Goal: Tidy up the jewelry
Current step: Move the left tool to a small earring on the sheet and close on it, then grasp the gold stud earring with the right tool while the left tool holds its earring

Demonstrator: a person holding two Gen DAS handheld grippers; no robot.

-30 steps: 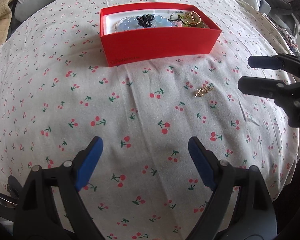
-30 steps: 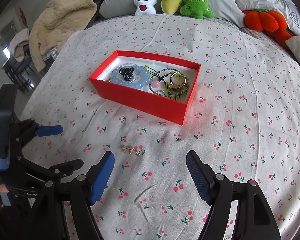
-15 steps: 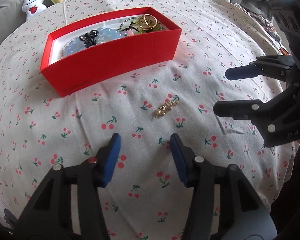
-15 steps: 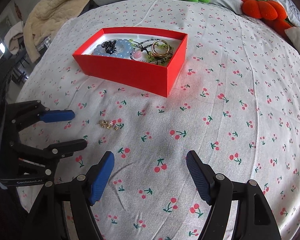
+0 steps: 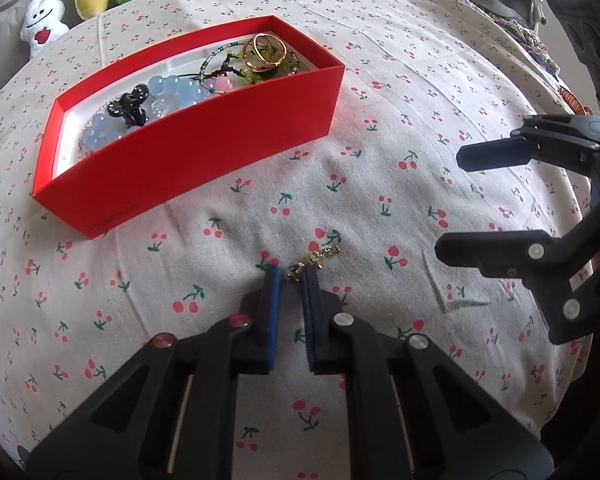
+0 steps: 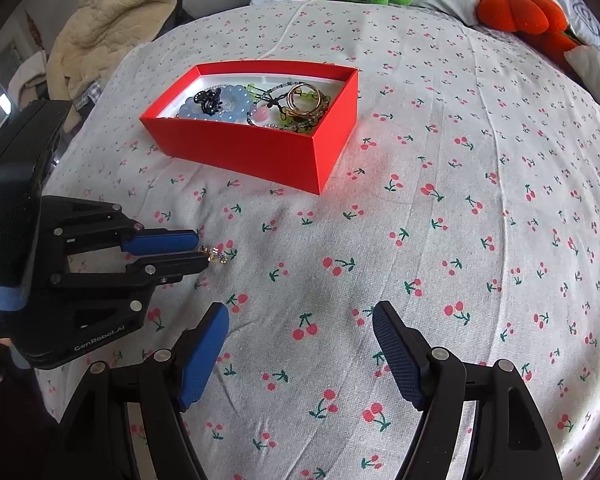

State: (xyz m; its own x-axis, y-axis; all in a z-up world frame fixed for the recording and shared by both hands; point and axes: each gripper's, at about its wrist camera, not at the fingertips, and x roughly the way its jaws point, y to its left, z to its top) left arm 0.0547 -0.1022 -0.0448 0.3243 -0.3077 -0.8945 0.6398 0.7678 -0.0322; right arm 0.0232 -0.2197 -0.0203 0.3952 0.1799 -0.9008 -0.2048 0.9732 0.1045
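Now the left hand-held gripper (image 5: 291,276), its jaws just closing onto one end of the small gold trinket (image 5: 314,261) on the bed (image 5: 420,80), must lift it into the red box (image 5: 204,148), while the right hand-held gripper (image 6: 298,350) hovers open.

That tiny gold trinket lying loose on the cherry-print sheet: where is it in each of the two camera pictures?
Left wrist view: the small gold jewelry piece lies just below centre, its near end between the tips of the left gripper.
Right wrist view: it sits at the left, at that gripper's tips.
Shared landmark: the open red cardboard box of jewelry lies beyond the piece in both views.
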